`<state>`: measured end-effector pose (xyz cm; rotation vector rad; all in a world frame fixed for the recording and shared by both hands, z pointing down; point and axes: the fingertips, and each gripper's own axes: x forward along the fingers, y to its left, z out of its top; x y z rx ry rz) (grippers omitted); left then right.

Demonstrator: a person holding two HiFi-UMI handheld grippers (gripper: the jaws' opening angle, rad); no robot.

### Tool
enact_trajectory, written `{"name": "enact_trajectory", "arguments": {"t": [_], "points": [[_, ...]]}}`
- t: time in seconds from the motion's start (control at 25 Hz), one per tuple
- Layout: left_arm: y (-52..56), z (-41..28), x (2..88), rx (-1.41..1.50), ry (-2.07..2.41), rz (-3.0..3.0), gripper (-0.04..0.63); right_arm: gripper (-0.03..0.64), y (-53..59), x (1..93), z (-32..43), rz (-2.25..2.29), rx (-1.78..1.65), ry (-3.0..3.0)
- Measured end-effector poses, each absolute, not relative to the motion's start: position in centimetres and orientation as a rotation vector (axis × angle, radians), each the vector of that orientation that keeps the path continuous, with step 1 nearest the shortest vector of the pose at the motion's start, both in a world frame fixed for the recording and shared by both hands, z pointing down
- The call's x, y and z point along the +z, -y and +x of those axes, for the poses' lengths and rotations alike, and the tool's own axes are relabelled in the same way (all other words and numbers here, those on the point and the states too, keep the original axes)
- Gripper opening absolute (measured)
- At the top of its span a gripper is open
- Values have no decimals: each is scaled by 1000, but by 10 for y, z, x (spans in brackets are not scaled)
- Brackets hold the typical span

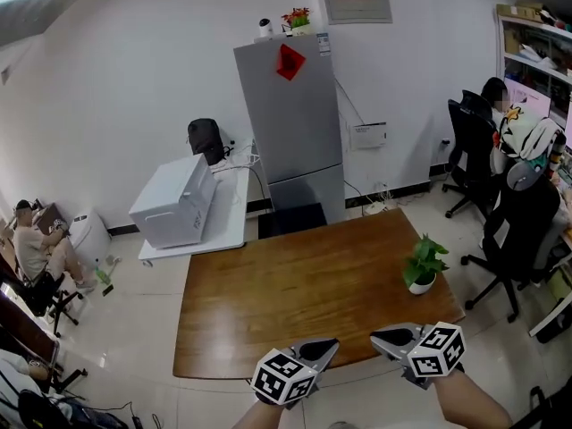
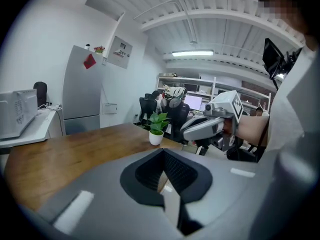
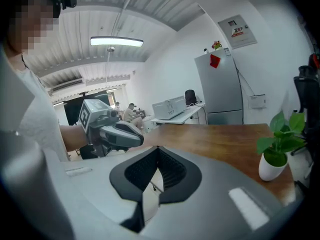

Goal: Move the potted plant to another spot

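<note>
Head view: the wooden table (image 1: 304,293) fills the middle, and the potted plant (image 1: 423,266) stands upright at its right side, close to the right edge. At the near edge the left gripper (image 1: 329,347) and the right gripper (image 1: 379,336) sit side by side, tips angled toward each other, well apart from the plant. Beyond the table's far end stands a grey fridge (image 1: 290,123), with a white machine (image 1: 174,199) on a side table to its left.

Left gripper view: the jaws are pressed together, nothing between them. The plant (image 2: 156,129) is out ahead on the table, white pot, green leaves. The right gripper (image 2: 186,132) pokes in from the right, near the plant but not touching it.

Right gripper view: again the jaws are closed tight and empty. The plant (image 3: 277,151) stands at the right, close by on the tabletop, clear of the jaws. The left gripper (image 3: 139,138) shows at the left, over the near edge of the table.
</note>
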<state>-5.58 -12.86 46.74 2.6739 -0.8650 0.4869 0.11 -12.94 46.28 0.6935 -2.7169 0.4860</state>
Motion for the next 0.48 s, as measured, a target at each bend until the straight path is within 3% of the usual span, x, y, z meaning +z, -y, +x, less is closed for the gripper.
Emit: {"name": "enact_trajectory", "arguments": {"t": [0.48], "points": [[188, -50, 480, 481, 814, 2660, -3, 0, 190, 472, 0, 704, 503, 2696]]}}
